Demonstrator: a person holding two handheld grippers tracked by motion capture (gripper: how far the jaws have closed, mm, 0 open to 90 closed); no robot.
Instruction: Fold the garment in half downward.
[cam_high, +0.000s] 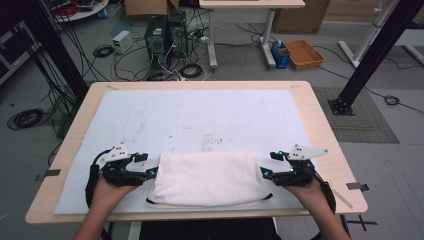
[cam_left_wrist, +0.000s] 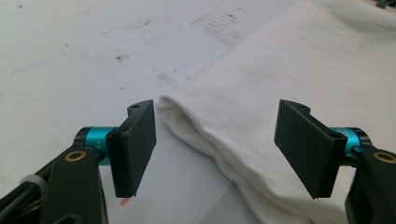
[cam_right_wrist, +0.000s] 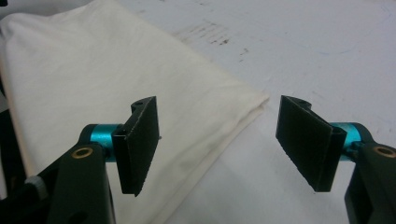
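Note:
A folded white cloth (cam_high: 210, 177) lies on the white mat near the table's front edge, with a dark trim along its near hem. My left gripper (cam_high: 148, 165) stands at the cloth's left end, jaws open. In the left gripper view the cloth's folded corner (cam_left_wrist: 289, 60) lies ahead of the open gripper (cam_left_wrist: 219, 144), and neither pad touches it. My right gripper (cam_high: 269, 165) stands at the cloth's right end, jaws also open. In the right gripper view the cloth's edge (cam_right_wrist: 93, 70) runs under the gap of the gripper (cam_right_wrist: 219, 144), with the pads off it.
The white mat (cam_high: 200, 115) covers most of the wooden table (cam_high: 320, 130) and carries dark smudges near its middle. Black frame posts (cam_high: 370, 55) stand at both far corners. Computer towers (cam_high: 165, 35), cables and an orange box (cam_high: 302, 52) sit on the floor beyond.

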